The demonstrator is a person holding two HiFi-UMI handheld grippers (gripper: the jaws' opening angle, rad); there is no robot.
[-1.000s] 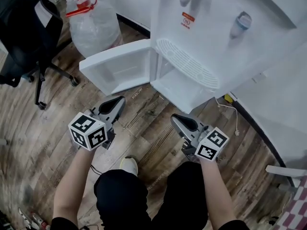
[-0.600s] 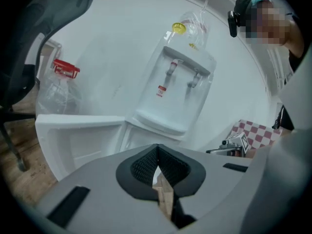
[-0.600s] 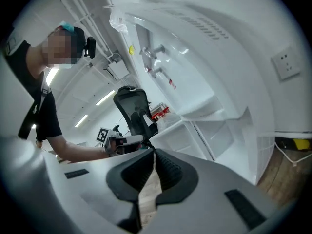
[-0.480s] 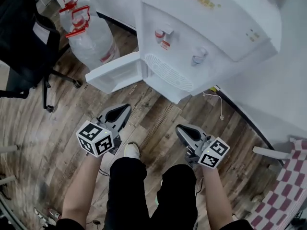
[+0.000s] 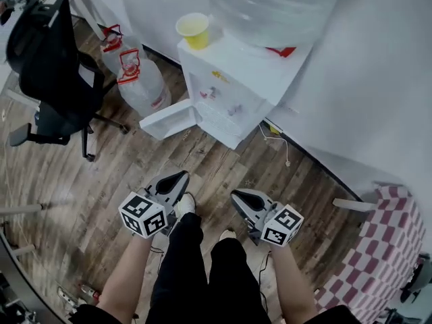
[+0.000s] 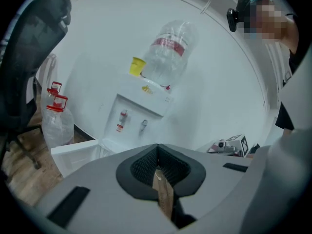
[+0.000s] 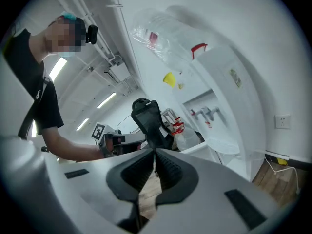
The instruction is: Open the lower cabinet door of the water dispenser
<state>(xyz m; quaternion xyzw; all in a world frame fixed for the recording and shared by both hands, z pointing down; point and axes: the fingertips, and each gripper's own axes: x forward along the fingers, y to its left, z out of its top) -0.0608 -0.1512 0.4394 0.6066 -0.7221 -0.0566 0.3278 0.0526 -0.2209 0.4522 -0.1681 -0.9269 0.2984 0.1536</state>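
The white water dispenser (image 5: 233, 90) stands against the wall, with a large water bottle (image 5: 277, 9) on top. Its lower cabinet door (image 5: 169, 118) is swung wide open to the left, over the wooden floor. My left gripper (image 5: 178, 178) and right gripper (image 5: 236, 195) hover side by side over the person's legs, well short of the dispenser. Both are shut with nothing between the jaws. The left gripper view shows the dispenser (image 6: 141, 113) and its open door (image 6: 78, 152) beyond the closed left gripper (image 6: 157, 152). In the right gripper view the dispenser (image 7: 222, 106) is at the right.
A black office chair (image 5: 57, 66) stands at the left. Two clear jugs with red handles (image 5: 138, 79) stand beside the open door. A yellow cup (image 5: 194, 30) sits on the dispenser's top. A power cord (image 5: 277, 140) trails along the wall. A checked cloth (image 5: 385, 248) is at the right.
The view has risen, so the dispenser looks smaller and farther away. Both grippers came up with it and stayed shut. The door stays open.
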